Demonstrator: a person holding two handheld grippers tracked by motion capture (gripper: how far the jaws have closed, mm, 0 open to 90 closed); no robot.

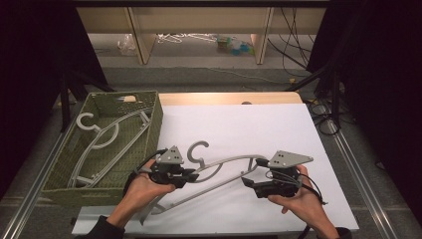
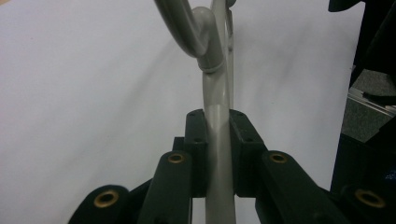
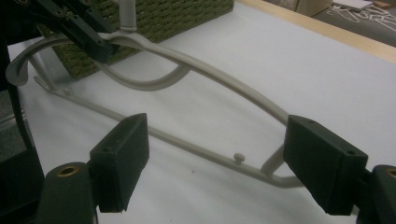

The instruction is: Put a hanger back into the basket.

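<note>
The grey plastic clothes hanger (image 1: 221,172) lies across the white table sheet (image 1: 278,129), just beside the green woven basket (image 1: 154,124) that already holds another hanger (image 1: 102,137). The left gripper (image 2: 217,140) is clenched on the hanger's arm near its hook, while the right gripper (image 3: 217,161) stands released, its jaws wide apart around the far end without touching it. To carry the hanger into the basket cleanly, the left grip should probably stay firm and lift level, so the free end clears the basket rim.
</note>
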